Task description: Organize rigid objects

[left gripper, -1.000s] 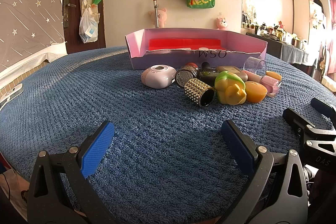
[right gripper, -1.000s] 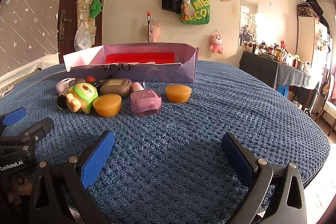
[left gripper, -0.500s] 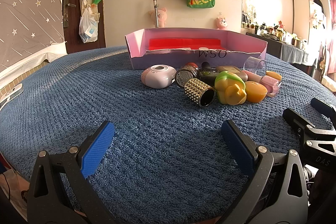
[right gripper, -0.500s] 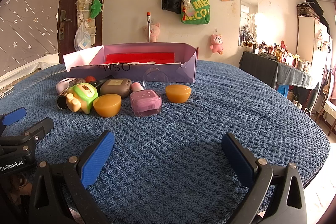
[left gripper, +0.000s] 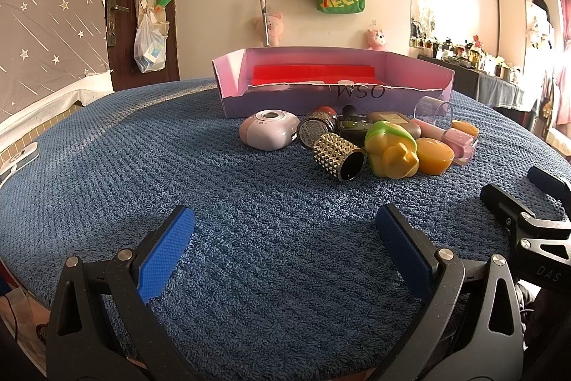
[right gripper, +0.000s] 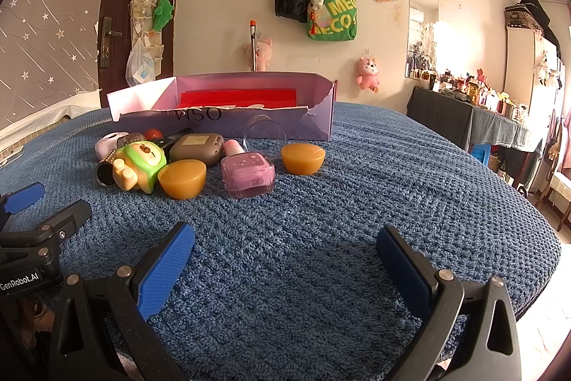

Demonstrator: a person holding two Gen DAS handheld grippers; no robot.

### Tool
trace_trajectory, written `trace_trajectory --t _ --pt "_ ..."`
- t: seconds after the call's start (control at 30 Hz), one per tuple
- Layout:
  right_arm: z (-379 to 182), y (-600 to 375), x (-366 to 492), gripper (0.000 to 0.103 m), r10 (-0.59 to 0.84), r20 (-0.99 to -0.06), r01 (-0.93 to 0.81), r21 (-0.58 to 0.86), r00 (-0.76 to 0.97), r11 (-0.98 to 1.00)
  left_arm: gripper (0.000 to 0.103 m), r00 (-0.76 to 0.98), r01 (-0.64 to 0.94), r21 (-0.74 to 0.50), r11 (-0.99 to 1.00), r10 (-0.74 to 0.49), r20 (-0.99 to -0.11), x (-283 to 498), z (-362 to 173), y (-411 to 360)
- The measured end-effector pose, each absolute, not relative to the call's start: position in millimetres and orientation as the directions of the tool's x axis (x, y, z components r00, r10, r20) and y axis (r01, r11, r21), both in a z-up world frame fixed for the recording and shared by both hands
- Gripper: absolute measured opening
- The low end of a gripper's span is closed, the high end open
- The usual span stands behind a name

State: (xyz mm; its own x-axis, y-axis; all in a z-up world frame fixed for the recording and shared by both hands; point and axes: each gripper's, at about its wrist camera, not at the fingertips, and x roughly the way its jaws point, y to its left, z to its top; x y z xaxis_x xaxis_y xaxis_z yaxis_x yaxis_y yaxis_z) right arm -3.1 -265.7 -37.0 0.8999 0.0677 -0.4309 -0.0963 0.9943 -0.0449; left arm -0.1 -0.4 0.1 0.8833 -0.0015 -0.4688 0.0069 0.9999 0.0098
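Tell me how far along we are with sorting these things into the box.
Nothing looks sorted yet: the pink box shows only its red lining. In hand: nothing; the left gripper and right gripper are open over bare blue cover. Left to do: the whole pile in front of the box, including the studded cap, green toy, pink bottle and two orange bowls.

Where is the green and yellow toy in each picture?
Left wrist view: the green and yellow toy lies right of centre, between the studded gold cylinder and an orange half-dome.
Right wrist view: the toy lies at the left, facing the camera.
Shared landmark: the purple box behind the pile.
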Motion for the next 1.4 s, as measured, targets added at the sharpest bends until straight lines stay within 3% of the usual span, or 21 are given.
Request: trace_trajectory --t 1.4 --pt "-23 -256 12 0.103 0.041 -0.452 -0.087 -0.081 0.891 0.993 0.103 0.898 0.024 0.047 0.999 -0.001 -0.441 13 19 0"
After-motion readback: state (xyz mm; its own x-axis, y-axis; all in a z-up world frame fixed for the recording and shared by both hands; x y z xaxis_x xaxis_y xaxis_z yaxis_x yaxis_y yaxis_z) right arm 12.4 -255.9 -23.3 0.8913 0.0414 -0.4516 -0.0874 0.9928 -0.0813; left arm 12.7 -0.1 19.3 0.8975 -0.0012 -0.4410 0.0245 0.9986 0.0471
